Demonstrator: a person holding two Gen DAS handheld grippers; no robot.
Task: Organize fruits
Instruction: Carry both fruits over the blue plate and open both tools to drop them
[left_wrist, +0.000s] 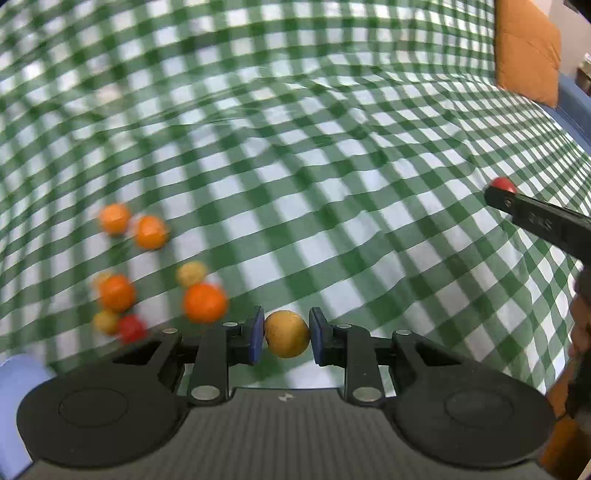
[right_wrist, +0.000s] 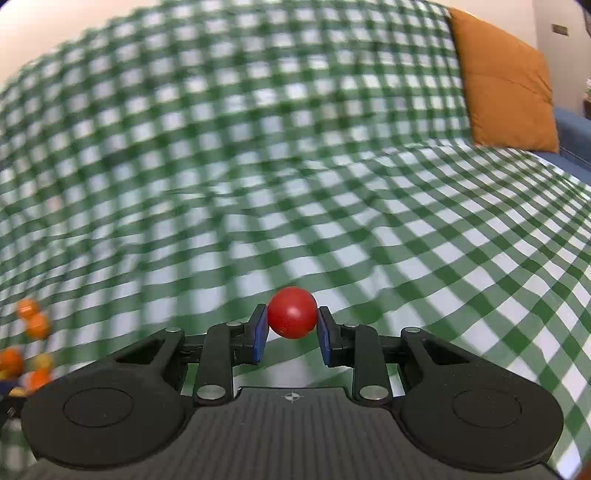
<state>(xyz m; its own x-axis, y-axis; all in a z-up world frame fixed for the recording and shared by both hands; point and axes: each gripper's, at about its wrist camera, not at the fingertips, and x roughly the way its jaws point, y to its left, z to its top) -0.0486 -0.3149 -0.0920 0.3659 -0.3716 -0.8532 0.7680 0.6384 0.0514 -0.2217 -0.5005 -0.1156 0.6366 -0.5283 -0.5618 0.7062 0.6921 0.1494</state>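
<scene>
My left gripper (left_wrist: 287, 334) is shut on a yellow-orange round fruit (left_wrist: 286, 333), held above the green checked cloth (left_wrist: 295, 166). Left of it on the cloth lie several loose fruits: orange ones (left_wrist: 205, 302) (left_wrist: 150, 232) (left_wrist: 114, 218) (left_wrist: 116, 292), yellowish ones (left_wrist: 191, 273) (left_wrist: 106, 321) and a red one (left_wrist: 131, 328). My right gripper (right_wrist: 291, 325) is shut on a red round fruit (right_wrist: 292, 312). That red fruit (left_wrist: 502, 183) also shows at the right edge of the left wrist view, at the tip of the right gripper's fingers (left_wrist: 517, 206). The fruit group (right_wrist: 37, 325) appears blurred at the far left of the right wrist view.
An orange cushion (right_wrist: 506, 88) leans at the back right on a blue sofa (right_wrist: 572, 125). The checked cloth (right_wrist: 258, 147) is rumpled, with folds across its middle. A person's hand (left_wrist: 581, 325) shows at the right edge of the left wrist view.
</scene>
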